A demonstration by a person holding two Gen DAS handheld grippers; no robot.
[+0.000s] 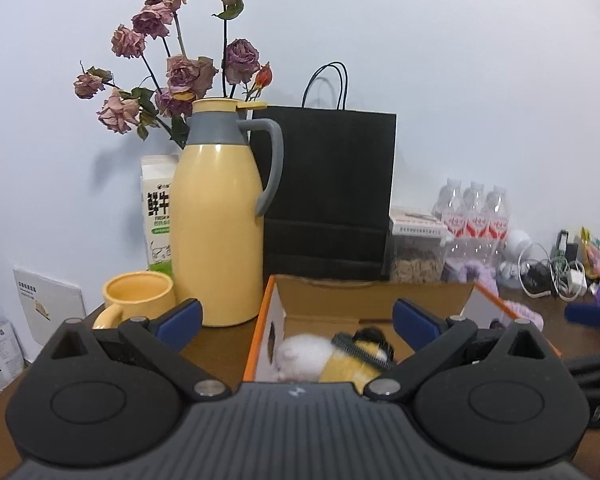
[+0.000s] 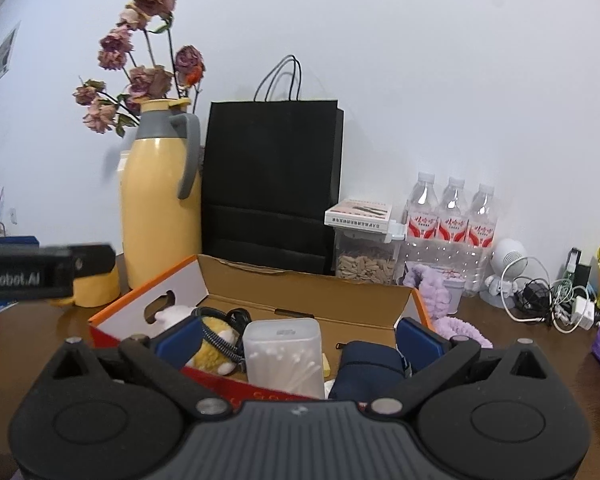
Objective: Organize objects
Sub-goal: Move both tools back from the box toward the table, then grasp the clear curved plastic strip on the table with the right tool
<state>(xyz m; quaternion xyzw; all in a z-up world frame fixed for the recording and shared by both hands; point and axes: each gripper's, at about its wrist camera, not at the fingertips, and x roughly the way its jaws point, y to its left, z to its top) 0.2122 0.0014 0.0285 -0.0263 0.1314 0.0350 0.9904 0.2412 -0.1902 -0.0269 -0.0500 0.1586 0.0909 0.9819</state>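
Black left gripper [image 1: 298, 316], blue pads, silver pivot screws, ribbed grey housing

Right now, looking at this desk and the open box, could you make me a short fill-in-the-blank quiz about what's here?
1. The tall thermos jug with the grey handle is coloured ____.
2. Behind the cardboard box stands a paper bag coloured ____.
3. The number of water bottles lined up by the wall is ____.
4. The clear tub inside the box holds cotton ____.

Missing words: yellow; black; three; swabs
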